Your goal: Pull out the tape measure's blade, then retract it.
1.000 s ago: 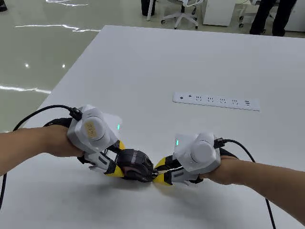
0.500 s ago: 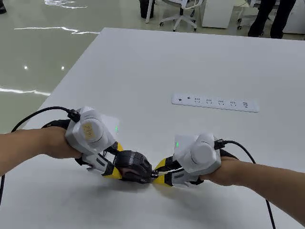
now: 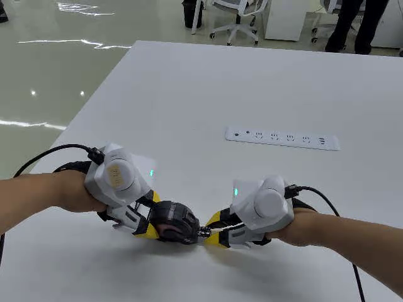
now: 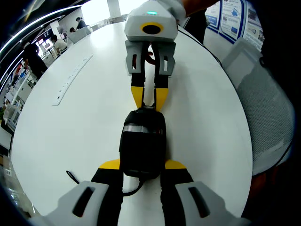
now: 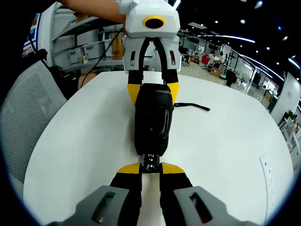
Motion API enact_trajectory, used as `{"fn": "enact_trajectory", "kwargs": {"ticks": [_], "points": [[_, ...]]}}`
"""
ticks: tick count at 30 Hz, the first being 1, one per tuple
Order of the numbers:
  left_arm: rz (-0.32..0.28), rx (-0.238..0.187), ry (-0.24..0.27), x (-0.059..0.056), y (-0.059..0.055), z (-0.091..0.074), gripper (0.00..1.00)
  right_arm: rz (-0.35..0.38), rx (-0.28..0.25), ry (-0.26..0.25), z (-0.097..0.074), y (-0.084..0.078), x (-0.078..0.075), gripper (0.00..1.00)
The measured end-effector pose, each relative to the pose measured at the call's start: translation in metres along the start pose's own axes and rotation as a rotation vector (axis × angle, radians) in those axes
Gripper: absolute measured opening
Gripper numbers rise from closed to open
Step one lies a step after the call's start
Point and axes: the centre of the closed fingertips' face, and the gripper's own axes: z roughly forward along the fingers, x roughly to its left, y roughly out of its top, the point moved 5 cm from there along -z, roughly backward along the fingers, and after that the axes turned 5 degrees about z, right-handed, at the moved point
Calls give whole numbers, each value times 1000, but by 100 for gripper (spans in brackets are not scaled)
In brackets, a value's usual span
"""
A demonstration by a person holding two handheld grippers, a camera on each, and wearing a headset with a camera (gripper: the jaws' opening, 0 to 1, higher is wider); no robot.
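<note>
- The tape measure [image 3: 175, 221] sits low and centre in the head view. It has a rounded black case with a rubbery, ribbed look and lies on the table between the two grippers.
- A short stub of the blade tip [image 5: 149, 161], pale with black marks, shows at the case mouth. A thin black strap [image 5: 193, 107] trails from the case's far end.
- The left gripper [image 3: 156, 214] has its yellow-tipped jaws spread to the width of the case and clamped on its two sides. In its own view the case runs up the middle from the jaws.
- The right gripper [image 3: 211, 229] has its jaws almost closed, pinching the blade tip right at the case mouth.
- The two grippers meet nose to nose, each with a glossy white shell and a black cable [image 3: 50, 151] running off past the wrist.
- The table [image 3: 252, 82] is smooth, matt white and broad. Its left edge runs diagonally just beyond the left gripper, and bare surface opens toward the top and right of the frame.
- A flat white power strip [image 3: 282, 138] lies well apart, right of centre.
- A chair [image 3: 236, 12] stands past the far edge, on shiny floor.
</note>
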Motion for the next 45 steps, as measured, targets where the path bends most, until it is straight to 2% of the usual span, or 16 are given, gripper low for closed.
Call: {"fn": "enact_trajectory", "kwargs": {"ticks": [45], "points": [[-7,-5,11,-1,-2,-2,25,-25,18,1,-17,-7,0,13]]}}
